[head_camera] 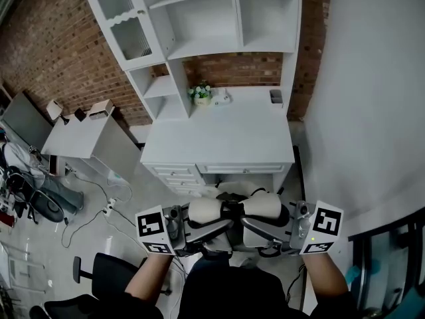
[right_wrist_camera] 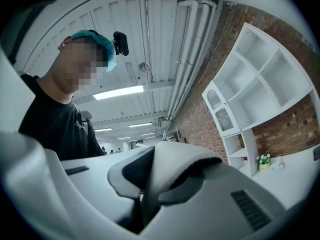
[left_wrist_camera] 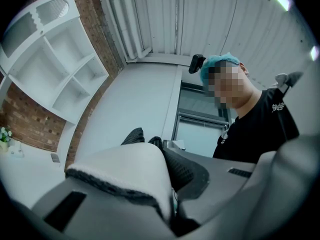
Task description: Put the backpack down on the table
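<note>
In the head view I hold the backpack close to my body, in front of the white desk. Only its two white padded shoulder straps with dark mesh undersides and a bit of black body show. My left gripper is shut on the left strap. My right gripper is shut on the right strap. In the left gripper view that strap is pinched between the grey jaws of the left gripper. The right gripper view shows its strap folded in the right gripper.
The desk carries a shelf hutch, a small potted plant and a cup at the back. A drawer front faces me. A black office chair is low left, a cluttered side table further left, a wall on the right.
</note>
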`<action>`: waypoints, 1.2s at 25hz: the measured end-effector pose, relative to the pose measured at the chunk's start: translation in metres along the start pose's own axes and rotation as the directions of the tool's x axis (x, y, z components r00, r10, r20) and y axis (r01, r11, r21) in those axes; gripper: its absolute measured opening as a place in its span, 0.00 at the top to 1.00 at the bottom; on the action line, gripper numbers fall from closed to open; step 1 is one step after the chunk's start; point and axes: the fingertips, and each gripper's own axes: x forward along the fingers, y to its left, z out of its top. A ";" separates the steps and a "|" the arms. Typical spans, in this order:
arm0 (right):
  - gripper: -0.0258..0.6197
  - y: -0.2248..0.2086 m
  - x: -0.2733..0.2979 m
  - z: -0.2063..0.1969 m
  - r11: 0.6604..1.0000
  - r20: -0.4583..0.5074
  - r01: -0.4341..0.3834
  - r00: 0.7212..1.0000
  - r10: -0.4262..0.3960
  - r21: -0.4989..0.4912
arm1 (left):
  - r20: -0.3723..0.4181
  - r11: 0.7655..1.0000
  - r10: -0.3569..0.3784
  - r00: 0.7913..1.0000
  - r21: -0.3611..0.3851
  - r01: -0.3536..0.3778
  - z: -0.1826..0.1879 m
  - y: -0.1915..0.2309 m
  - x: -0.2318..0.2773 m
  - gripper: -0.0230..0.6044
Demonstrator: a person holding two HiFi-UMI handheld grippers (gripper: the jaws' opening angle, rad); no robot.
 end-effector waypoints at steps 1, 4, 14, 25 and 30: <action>0.89 -0.004 0.001 0.000 1.000 -0.003 0.002 1.000 -0.002 0.005 | 0.002 1.000 0.000 1.000 -0.001 0.000 0.000 0.003 0.000 0.89; 0.88 -0.018 0.002 0.001 1.000 -0.002 0.010 1.000 -0.010 0.018 | 0.000 1.000 -0.003 1.000 -0.002 0.003 0.002 0.016 0.001 0.89; 0.89 -0.067 0.011 0.005 0.999 -0.017 0.025 1.000 -0.024 0.033 | 0.018 0.999 -0.046 0.999 -0.014 0.046 0.015 0.071 0.001 0.89; 0.89 -0.160 0.052 0.022 0.996 -0.016 0.068 0.998 -0.067 0.054 | 0.032 0.994 -0.102 0.994 -0.030 0.103 0.051 0.160 -0.018 0.89; 0.89 -0.198 0.074 0.029 0.994 -0.016 0.092 0.996 -0.091 0.058 | 0.018 0.992 -0.122 0.992 -0.025 0.123 0.067 0.196 -0.029 0.89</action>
